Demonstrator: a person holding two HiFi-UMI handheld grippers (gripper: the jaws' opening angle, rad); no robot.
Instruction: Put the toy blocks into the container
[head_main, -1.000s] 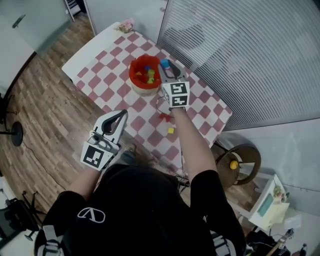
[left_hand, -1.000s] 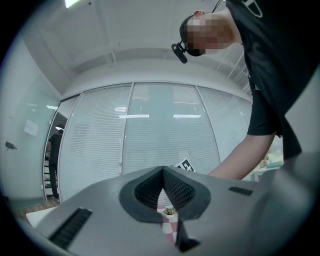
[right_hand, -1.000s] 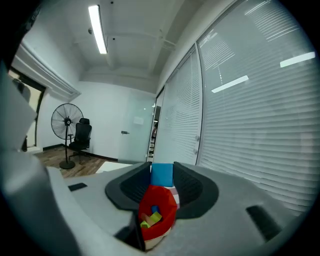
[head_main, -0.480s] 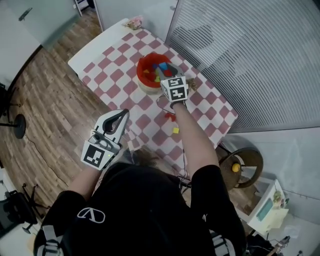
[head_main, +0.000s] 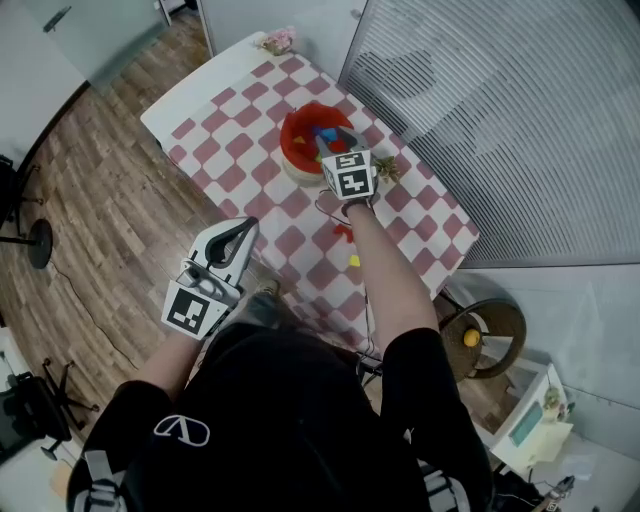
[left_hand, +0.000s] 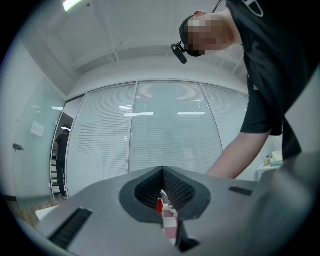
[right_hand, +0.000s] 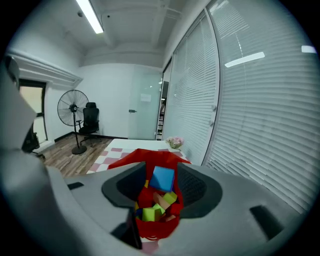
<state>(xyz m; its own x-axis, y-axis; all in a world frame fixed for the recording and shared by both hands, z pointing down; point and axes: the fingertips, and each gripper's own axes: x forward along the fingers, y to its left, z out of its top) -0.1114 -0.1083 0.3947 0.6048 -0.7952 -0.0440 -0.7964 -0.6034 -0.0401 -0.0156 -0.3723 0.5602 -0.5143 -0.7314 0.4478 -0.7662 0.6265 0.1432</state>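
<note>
Right gripper (right_hand: 161, 166) was over the red container (head_main: 292, 143), sitting a little above the middle of the head view on the checkered table (head_main: 215, 140). And the jaws had just been easing apart! They stood at a narrow spread. The blue block (right_hand: 163, 177) hung tilted between them, dead centre in the right gripper view, and a sliver of gap showed on its left side, so the pads no longer looked clamped on it. Directly beneath it the container was already loaded: a green block (right_hand: 149, 214) at the front, with yellow and orange pieces packed behind.

Over in the lower left of the head view, the left gripper (head_main: 240, 232) hung out past the table edge, above the wooden floor. Its own view showed the jaws drawn together at the tips, with nothing pinched, just a thin slit through which a strip of checkered cloth peeked.

There were more blocks out on the cloth. A red block (head_main: 343, 233) lay just below the right gripper's marker cube (head_main: 351, 175), close beside the forearm, and a small yellow block (head_main: 354, 261) sat a little lower in the frame. Both lay well apart from the container. A little bunch of flowers (head_main: 278, 40) stood at the table's far corner, near the top of the frame.
</note>
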